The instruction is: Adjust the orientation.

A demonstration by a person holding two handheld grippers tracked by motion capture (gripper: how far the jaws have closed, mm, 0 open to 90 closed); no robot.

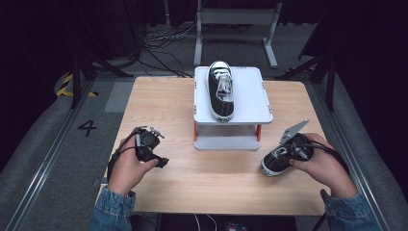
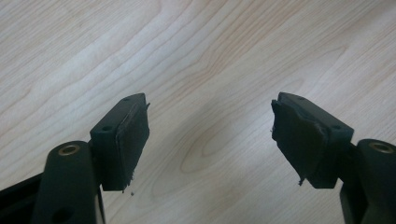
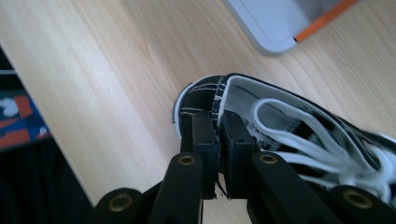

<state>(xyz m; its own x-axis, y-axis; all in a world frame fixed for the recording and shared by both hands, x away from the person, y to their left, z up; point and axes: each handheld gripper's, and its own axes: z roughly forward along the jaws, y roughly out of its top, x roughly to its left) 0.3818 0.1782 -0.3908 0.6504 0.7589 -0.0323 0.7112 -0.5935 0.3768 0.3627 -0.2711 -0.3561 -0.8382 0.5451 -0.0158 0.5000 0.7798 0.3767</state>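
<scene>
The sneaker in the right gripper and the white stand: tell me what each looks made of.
Sneaker: black woven canvas, going by the matte cloth and white stitching; white woven laces; the glossy white sole edge looks like rubber. The right gripper pinches its heel collar.
White stand: smooth matte panels, probably plastic or painted board, with orange posts.

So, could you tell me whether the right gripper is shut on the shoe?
Shut: the right gripper pinches the shoe by its heel collar.
</scene>
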